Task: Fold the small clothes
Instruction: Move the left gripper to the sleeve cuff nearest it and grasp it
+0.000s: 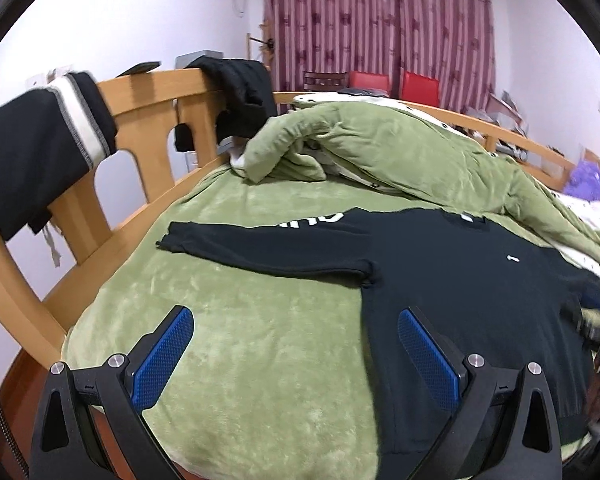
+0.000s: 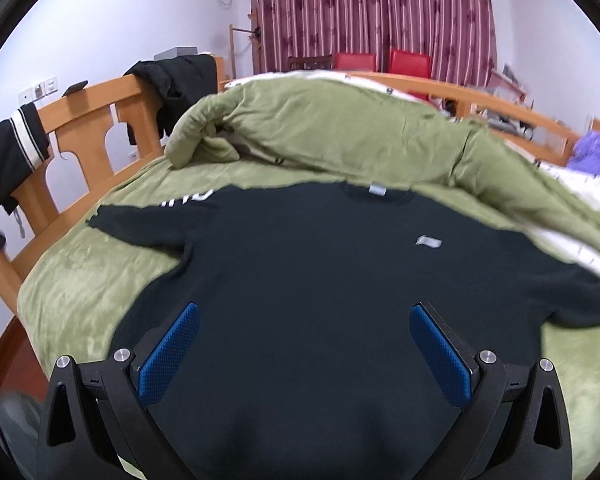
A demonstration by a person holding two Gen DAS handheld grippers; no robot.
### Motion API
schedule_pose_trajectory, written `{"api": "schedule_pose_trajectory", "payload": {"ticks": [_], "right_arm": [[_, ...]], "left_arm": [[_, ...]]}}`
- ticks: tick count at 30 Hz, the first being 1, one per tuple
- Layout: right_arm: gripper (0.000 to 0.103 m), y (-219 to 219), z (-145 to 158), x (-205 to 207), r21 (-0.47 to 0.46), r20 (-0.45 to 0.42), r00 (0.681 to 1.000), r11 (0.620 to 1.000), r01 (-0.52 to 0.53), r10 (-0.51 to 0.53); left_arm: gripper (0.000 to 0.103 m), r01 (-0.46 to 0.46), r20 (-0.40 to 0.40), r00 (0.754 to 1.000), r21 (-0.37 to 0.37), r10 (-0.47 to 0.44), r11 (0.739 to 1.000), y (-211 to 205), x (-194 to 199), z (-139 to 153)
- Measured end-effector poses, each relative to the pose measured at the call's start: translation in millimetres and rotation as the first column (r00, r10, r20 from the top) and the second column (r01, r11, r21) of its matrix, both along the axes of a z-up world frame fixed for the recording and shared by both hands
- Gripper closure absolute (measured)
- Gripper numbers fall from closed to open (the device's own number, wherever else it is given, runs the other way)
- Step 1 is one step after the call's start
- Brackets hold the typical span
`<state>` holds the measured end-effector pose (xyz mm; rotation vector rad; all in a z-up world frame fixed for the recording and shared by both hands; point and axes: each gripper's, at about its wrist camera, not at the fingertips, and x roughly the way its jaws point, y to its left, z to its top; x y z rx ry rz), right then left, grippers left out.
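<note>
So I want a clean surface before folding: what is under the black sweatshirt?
The black long-sleeved sweatshirt lies flat on a green plush bedsheet. Anything directly beneath its body is covered; the crumpled green quilt sits behind its collar.

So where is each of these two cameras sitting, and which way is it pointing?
Left wrist view: sits on the left gripper, facing across the green bed at the black sweatshirt's sleeve side; its own two open blue fingers show.
Right wrist view: sits on the right gripper, over the sweatshirt's body, facing the collar; its own open fingers show.
Both share the sweatshirt, the rumpled green quilt, the wooden headboard and the red curtain.
</note>
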<state>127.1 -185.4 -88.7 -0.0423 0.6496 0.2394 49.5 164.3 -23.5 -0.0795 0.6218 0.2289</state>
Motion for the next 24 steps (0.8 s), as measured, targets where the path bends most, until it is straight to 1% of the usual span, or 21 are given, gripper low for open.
{"api": "schedule_pose_trajectory", "payload": {"ticks": [2,4,5,8,13,16,21,24], "right_arm": [[0.0,-13.1,-27.0,0.3,0.017,-0.021,1.0,1.0,0.012,-0.012],[0.0,-20.5,-37.6,4.8,0.034,-0.061,0.998,0.999,0.036,-0.034],[0.0,-24.4,-39.2,6.9,0.046,-0.071,0.996,0.998,0.05,-0.047],[0.0,-35.8,-37.4,7.1,0.075,-0.046,0.996,0.994,0.079,-0.076],[0.0,-46.1,-32.0,9.6,0.123,-0.02,0.992,0.985,0.123,-0.122],[0.0,-46.3,-31.1,15.0,0.112,-0.035,0.99,0.984,0.142,-0.139],[0.0,-35.3,-22.1,22.0,0.051,0.012,0.987,0.986,0.159,-0.16],[0.0,-29.4,-19.5,28.7,0.023,0.01,0.988,0.988,0.153,-0.153]], "left_arm": [[0.0,-0.019,0.015,1.0,-0.012,0.019,1.0,9.7,-1.8,-2.4],[0.0,-0.032,0.029,0.999,-0.024,0.033,0.999,18.8,-3.3,-4.0],[0.0,-0.044,0.032,0.998,-0.033,0.045,0.998,23.2,-2.7,-5.1],[0.0,-0.053,0.027,0.998,-0.068,0.054,0.996,33.9,3.1,-9.9],[0.001,-0.064,-0.016,0.998,-0.054,0.063,0.997,40.9,17.2,-27.0],[0.001,-0.069,-0.047,0.997,-0.064,0.066,0.996,49.0,27.3,-40.3],[0.001,-0.077,-0.094,0.993,-0.055,0.072,0.996,62.8,47.6,-61.6],[0.001,-0.095,-0.13,0.988,-0.051,0.088,0.994,74.2,64.9,-74.5]]}}
